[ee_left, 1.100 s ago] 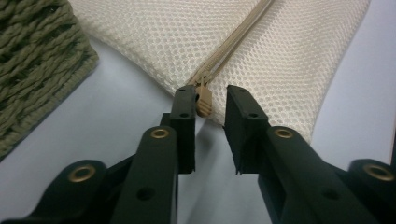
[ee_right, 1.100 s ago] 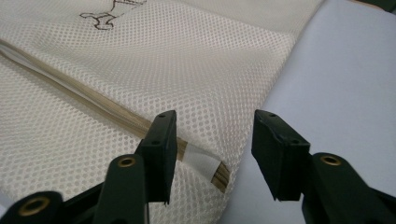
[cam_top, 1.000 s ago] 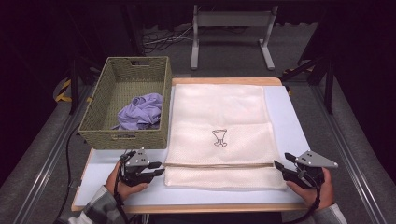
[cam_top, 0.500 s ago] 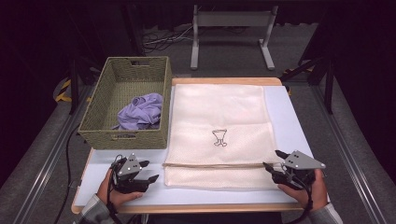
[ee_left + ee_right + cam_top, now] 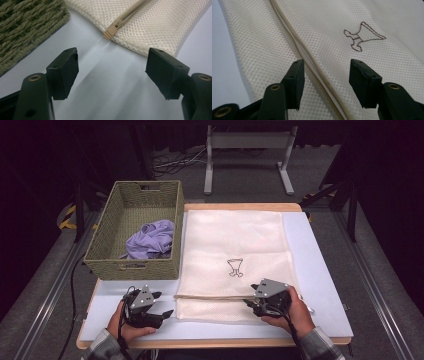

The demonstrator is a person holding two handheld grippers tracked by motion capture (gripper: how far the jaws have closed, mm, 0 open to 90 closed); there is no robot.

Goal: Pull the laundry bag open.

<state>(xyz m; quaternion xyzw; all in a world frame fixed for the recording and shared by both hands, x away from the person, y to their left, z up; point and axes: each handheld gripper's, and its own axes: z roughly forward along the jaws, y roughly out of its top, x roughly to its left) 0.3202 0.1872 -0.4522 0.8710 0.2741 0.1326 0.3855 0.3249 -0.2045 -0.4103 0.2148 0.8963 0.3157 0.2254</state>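
While the mesh laundry bag (image 5: 233, 255) lies flat on the table (image 5: 320, 285) with its zipper (image 5: 215, 296) running crosswise, the open, empty right hand-held gripper (image 5: 250, 304) hovers directly above it, nearer than the open left hand-held gripper (image 5: 164, 306), whose jaws have just been opening.

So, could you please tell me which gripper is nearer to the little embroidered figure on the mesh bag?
Right. The right gripper sits on the bag just below the figure; the left gripper is off the bag's left edge.

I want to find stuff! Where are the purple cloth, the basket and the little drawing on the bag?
purple cloth (image 5: 150, 239), high view, its bunched middle.
basket (image 5: 131, 269), high view, near wall.
drawing (image 5: 362, 37), right gripper view, stitched outline.
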